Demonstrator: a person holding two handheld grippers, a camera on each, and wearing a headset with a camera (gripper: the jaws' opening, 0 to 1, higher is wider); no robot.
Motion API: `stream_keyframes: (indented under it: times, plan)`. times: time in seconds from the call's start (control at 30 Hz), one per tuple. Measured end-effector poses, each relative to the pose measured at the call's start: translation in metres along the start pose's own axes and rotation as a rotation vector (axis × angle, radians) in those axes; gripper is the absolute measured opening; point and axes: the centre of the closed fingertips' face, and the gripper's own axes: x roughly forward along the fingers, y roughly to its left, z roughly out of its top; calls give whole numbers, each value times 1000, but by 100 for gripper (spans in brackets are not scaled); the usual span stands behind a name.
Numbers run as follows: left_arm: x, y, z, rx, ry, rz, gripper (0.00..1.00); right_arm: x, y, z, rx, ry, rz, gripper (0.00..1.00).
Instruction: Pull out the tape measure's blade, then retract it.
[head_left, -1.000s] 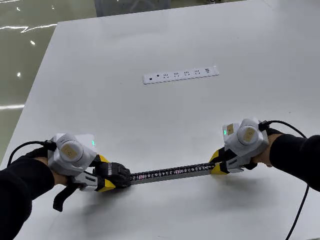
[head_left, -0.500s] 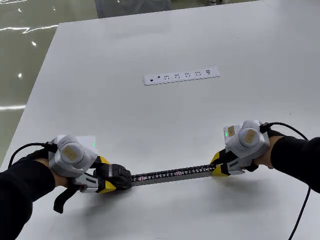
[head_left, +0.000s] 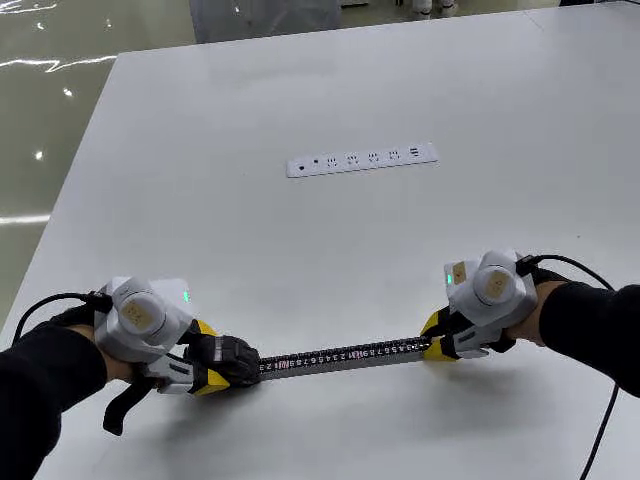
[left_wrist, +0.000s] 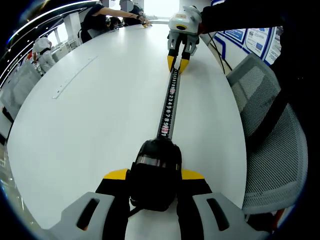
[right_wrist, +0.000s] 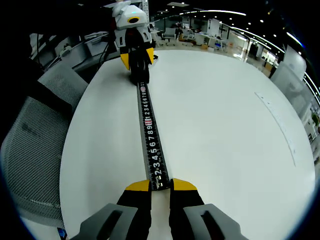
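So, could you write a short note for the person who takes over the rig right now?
Left gripper: shut on the black tape measure case, near the front edge of the table.
Right gripper: shut on the tip of the blade.
The blade is out, stretched straight between the two grippers along the table.
Done: the pull-out.
Left: let the blade retract into the case.

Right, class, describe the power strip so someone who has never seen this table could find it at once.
Start with the big white table. Near its middle lies the power strip, alone and flat. Unlike the dark numbered tape blade nearer the person, it is white, with a row of sockets.
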Motion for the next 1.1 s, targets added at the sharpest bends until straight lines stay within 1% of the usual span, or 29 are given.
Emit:
stream_keyframes:
  times: [0.1,0.2,0.3,0.33,0.37,0.43,0.67,0.8,0.87,0.97,1.1]
  plan:
    - [0,0,0,-2,0,0,30,0,-1,0,27,-12,4,9]
    - [0,0,1,2,-4,-2,30,0,-1,0,23,-14,3,9]
    - [0,0,1,-6,-19,3,30,1,-1,1,19,-9,6,10]
    - [-1,0,1,-3,-27,2,30,1,-1,1,20,-9,8,10]
    - [-1,1,1,-13,-42,4,30,1,-1,0,20,-7,9,10]
    - [-1,1,2,-23,-56,8,31,1,-1,1,-1,1,9,11]
    - [0,2,2,17,-22,11,31,2,0,0,-35,25,-1,11]
    - [0,2,2,27,-16,13,31,2,-1,0,-31,30,-7,11]
    - [0,1,2,33,-10,14,30,2,0,1,-50,38,-16,12]
    - [0,2,1,50,5,15,30,1,-1,0,-60,34,-29,12]
    - [-1,1,1,63,24,19,30,-1,-3,0,-52,27,-38,13]
